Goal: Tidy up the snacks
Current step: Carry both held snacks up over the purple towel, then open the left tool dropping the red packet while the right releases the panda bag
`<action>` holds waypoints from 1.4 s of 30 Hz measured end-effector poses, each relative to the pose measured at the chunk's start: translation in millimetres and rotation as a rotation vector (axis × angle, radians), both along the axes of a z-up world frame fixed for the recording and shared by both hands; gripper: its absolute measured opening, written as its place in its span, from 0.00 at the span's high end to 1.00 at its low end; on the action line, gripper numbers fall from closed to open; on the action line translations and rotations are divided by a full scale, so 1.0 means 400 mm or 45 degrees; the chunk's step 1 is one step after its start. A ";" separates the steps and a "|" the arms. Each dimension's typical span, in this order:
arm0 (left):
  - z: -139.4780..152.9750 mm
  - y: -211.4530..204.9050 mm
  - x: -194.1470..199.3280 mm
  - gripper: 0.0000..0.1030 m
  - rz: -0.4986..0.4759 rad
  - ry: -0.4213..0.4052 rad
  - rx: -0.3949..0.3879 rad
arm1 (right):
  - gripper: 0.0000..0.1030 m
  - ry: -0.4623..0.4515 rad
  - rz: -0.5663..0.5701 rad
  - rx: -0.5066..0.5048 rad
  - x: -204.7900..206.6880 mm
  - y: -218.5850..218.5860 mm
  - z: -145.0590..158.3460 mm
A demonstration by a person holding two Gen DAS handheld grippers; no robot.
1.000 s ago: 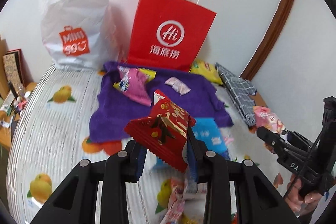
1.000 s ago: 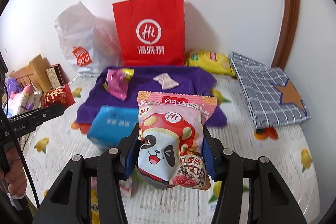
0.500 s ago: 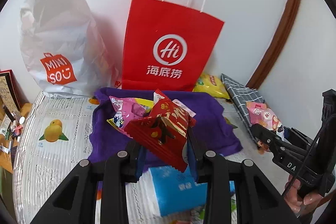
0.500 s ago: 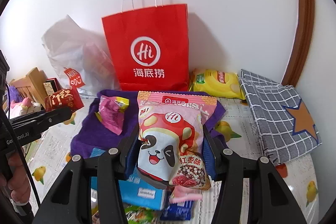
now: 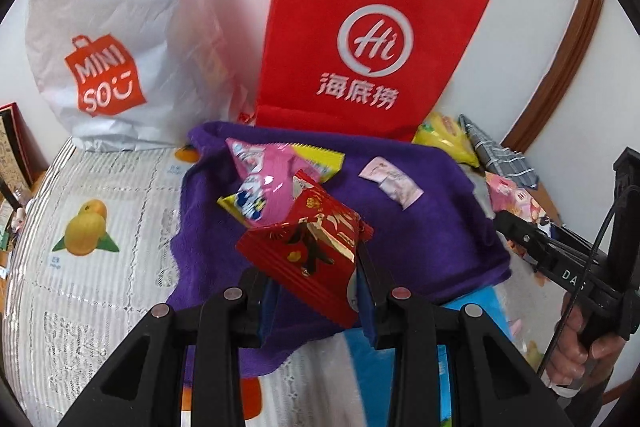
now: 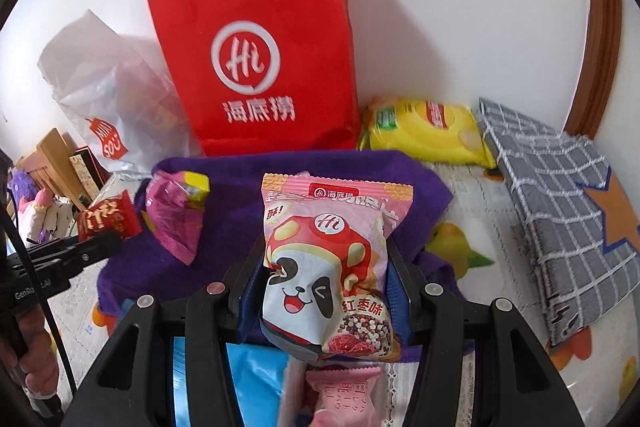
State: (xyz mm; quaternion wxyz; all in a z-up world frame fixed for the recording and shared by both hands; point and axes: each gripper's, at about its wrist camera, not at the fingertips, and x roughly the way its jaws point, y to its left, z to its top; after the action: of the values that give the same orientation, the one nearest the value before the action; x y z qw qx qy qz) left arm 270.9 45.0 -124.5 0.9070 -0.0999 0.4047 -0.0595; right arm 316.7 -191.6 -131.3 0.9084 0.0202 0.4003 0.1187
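Both grippers level, packets clamped

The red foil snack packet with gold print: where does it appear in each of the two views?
Left wrist view: the red foil snack packet sits centre, clamped in the left gripper.
Right wrist view: it is at the left edge, small.
Shared landmark: the red paper bag with white handles.

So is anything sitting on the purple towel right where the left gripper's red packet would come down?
Yes. A pink and yellow snack bag lies on the purple towel just beyond the red packet held in the left gripper. A small pink sachet lies further right.
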 end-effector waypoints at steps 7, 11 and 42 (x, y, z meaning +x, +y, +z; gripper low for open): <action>-0.028 0.010 0.004 0.69 0.011 0.020 -0.054 | 0.49 0.010 -0.003 -0.011 -0.008 -0.014 -0.033; -0.043 0.016 0.014 0.69 0.030 0.032 -0.063 | 0.49 0.026 0.001 -0.012 -0.002 -0.014 -0.054; -0.106 0.029 0.051 0.69 0.053 0.142 -0.078 | 0.49 0.052 -0.042 -0.086 0.013 -0.010 -0.098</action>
State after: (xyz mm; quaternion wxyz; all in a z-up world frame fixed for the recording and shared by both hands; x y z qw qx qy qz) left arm 291.4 56.6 -167.0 0.8805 -0.1392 0.4506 -0.0472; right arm 321.7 -195.6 -170.4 0.9021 -0.0015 0.4221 0.0897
